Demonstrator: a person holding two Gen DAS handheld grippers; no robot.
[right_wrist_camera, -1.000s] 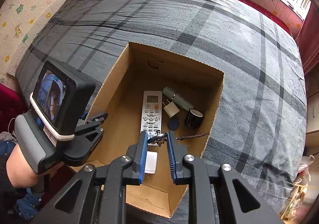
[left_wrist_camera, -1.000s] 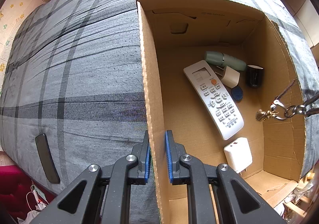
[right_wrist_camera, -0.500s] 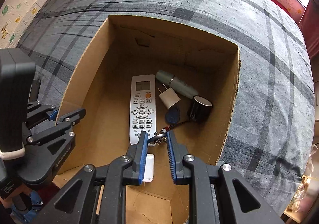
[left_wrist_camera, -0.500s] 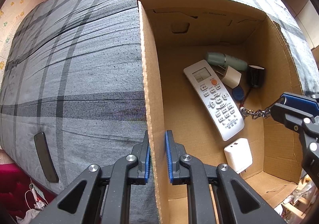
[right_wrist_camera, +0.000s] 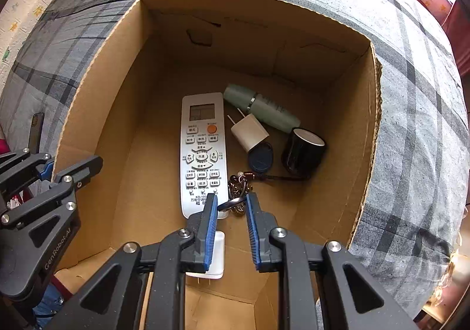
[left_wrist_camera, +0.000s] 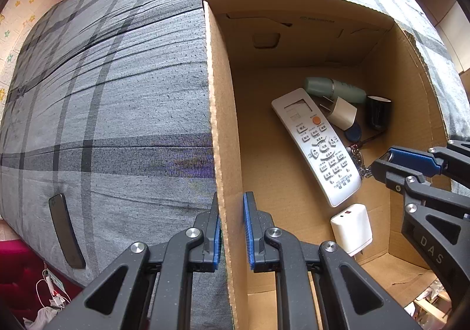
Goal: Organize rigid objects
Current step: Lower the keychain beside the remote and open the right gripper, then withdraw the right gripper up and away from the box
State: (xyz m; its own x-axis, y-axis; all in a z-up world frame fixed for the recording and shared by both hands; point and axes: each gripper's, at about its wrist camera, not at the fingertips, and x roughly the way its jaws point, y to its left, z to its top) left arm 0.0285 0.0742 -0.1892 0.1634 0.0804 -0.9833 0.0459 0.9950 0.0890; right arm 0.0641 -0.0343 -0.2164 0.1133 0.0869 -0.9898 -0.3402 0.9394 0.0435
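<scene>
The right tool (right_wrist_camera: 232, 206) is low inside the cardboard box (right_wrist_camera: 97, 89), its jaws narrowly parted around the ring of a key chain (right_wrist_camera: 239, 183); whether they grip it I cannot tell. The chain trails beside the remote (right_wrist_camera: 202, 150) to a blue fob (right_wrist_camera: 260, 156) on the box floor. If lifted, the chain could snag the remote or the dark cup (right_wrist_camera: 302, 153). The left tool (left_wrist_camera: 230, 230) straddles the box's left wall, seemingly pinching it. A white charger (right_wrist_camera: 217, 247) lies half hidden under the right tool.
</scene>
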